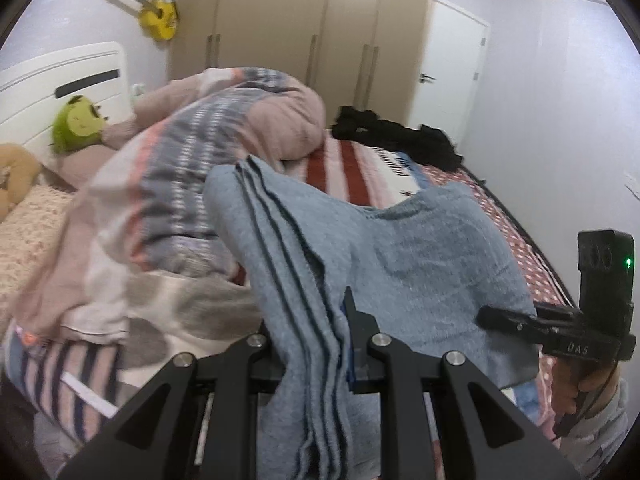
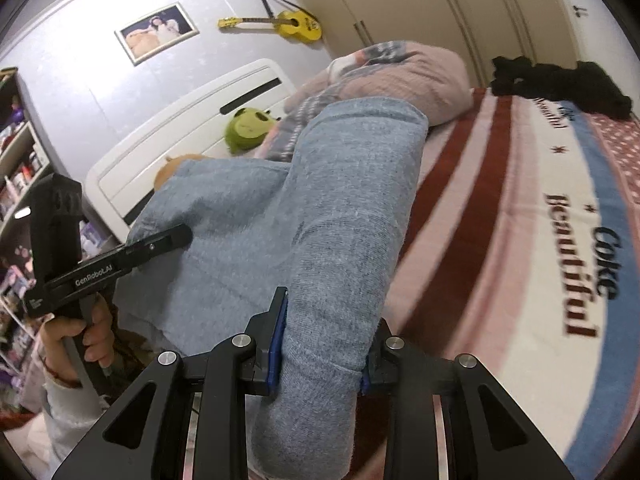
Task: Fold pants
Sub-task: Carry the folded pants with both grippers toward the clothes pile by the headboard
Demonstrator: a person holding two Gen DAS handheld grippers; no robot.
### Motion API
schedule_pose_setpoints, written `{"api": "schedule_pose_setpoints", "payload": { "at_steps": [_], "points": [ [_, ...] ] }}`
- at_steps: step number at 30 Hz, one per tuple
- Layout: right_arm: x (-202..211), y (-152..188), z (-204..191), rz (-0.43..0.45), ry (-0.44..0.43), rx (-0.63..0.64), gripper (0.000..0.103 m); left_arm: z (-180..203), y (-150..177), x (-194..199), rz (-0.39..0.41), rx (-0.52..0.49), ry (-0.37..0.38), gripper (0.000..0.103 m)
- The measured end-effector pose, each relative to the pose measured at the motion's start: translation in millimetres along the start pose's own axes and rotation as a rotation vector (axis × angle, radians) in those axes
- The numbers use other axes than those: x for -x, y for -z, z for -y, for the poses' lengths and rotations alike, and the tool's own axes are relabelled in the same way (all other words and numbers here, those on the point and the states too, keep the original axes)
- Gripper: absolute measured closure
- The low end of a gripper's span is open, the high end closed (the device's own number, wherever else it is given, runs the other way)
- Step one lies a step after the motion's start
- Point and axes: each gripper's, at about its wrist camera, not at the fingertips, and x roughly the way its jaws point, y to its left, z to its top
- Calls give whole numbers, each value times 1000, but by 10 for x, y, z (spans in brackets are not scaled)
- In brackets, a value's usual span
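The blue-grey pants (image 1: 420, 248) hang in the air above the bed, stretched between both grippers. In the left wrist view my left gripper (image 1: 320, 316) is shut on a bunched edge with dark stripes; the cloth hides its left finger. My right gripper (image 1: 500, 316) shows at the right of that view, clamped on the other edge. In the right wrist view a thick fold of the pants (image 2: 352, 200) sits between the blue pads of my right gripper (image 2: 328, 320), which is shut on it. My left gripper (image 2: 176, 236) bites the pants from the left, with a hand on its handle.
Below lies the bed with a red, white and blue striped blanket (image 2: 520, 240). A rolled pink and grey quilt (image 1: 200, 160) lies toward the white headboard (image 2: 180, 128), beside a green plush toy (image 2: 246, 130). A black garment (image 1: 400, 132) rests at the far edge before the wardrobe (image 1: 300, 20).
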Motion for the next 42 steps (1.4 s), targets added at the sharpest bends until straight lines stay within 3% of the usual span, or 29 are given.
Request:
{"api": "schedule_pose_setpoints", "payload": {
  "at_steps": [7, 16, 20, 27, 31, 42],
  "points": [
    [-522, -130, -405, -62, -53, 13, 80, -639, -204, -110, -74, 51, -73, 88],
    [-1060, 35, -524, -165, -56, -4, 80, -1163, 40, -485, -176, 172, -92, 88],
    [-1125, 153, -496, -183, -54, -15, 80, -1214, 139, -592, -196, 200, -82, 88],
    [-919, 126, -289, -131, -98, -86, 80, -1124, 44, -594, -193, 187, -21, 87],
    [-906, 197, -214, -160, -104, -123, 80, -1101, 96, -759, -267, 183, -35, 86],
    [-984, 237, -278, -170, -125, -137, 81, -1211, 81, -830, -275, 189, -90, 83]
  ]
}}
